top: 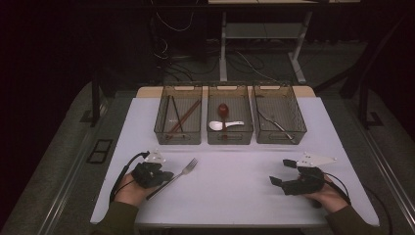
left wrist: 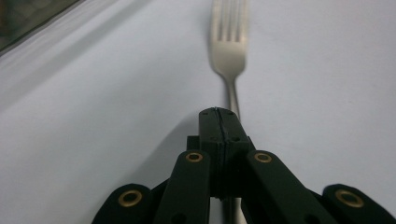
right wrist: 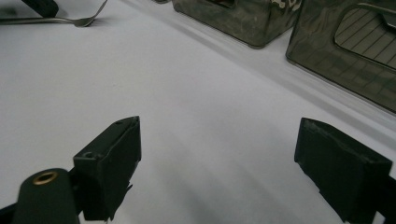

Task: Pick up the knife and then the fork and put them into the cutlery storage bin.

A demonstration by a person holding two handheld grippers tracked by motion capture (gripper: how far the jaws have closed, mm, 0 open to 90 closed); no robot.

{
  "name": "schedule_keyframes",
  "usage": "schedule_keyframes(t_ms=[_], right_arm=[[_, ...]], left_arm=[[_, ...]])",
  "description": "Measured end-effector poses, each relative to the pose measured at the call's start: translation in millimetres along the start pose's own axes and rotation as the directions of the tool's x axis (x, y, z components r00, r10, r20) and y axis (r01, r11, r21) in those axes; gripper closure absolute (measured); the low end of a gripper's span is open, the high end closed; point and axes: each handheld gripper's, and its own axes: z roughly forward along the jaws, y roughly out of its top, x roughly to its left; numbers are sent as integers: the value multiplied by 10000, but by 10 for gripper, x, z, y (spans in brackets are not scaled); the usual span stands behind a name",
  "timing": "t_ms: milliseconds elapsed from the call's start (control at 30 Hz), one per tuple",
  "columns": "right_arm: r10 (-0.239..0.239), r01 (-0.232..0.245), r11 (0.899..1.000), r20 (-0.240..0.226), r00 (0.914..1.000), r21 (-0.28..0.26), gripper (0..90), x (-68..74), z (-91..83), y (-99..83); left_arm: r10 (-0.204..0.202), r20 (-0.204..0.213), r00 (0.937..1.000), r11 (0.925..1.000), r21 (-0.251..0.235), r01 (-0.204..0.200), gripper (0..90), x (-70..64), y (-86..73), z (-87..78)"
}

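Note:
A silver fork [top: 188, 167] lies slantwise at the near left of the white table [top: 235, 191], tines pointing away toward the bins. My left gripper [top: 168, 176] is shut on its handle. In the left gripper view the closed jaws [left wrist: 218, 114] meet over the handle and the fork [left wrist: 229, 46] stretches ahead just above the table. My right gripper [top: 280, 172] rests at the near right, open wide with nothing between its fingers. The right gripper view shows its gap [right wrist: 219, 144] over bare table and the fork [right wrist: 70, 21] far off.
Three clear bins stand in a row at the back. The left bin [top: 178, 139] holds chopsticks, the middle bin [top: 230, 141] a white spoon [top: 222, 125] and a brown spoon [top: 223, 110], the right bin [top: 281, 139] a metal utensil [top: 274, 122].

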Motion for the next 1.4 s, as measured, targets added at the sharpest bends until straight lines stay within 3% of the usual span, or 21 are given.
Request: schedule_keyframes(t_ms=[67,133,200,367,400,533,767,900,1033,1300,1400], right_arm=[[-26,26,10000,-8,10000,0,145,3,2,2],[-73,73,10000,-14,10000,16,145,11,1,4],[-156,156,9999,-46,9999,-15,145,18,-1,7],[-228,228,9997,-74,9997,24,145,21,-2,21],[-293,293,9996,-64,9996,-4,145,25,-6,27],[-233,231,9996,-124,9997,-144,145,31,-5,50],[97,-89,9993,-232,9997,352,145,51,-5,97],[199,-178,9991,-560,9982,385,145,41,-19,126],[535,-498,9982,-1243,9908,327,145,17,-38,138],[321,-281,9991,-1318,9908,317,173,82,40,268],[224,-193,9995,-1436,9894,235,176,137,94,361]], left_arm=[[-159,116,9998,9984,-549,165,859,-35,32,-23],[-144,-49,9999,9968,-784,140,808,-77,68,-18],[-68,-274,9996,9974,-726,48,783,-100,81,10],[-207,-51,9998,9986,-479,204,760,-100,35,105],[-54,-41,10000,9995,-319,53,760,-94,33,119],[-67,-146,9999,9993,-366,62,830,-101,25,129],[98,-280,9996,9995,-285,-106,845,-114,39,127],[61,-272,9996,9987,-502,-74,846,-140,74,131],[244,-297,9993,9960,-847,-269,847,-199,159,116],[502,-88,9987,9837,-1725,-510,851,-373,395,100],[788,0,9969,9781,-1935,-773,852,-465,506,125]])
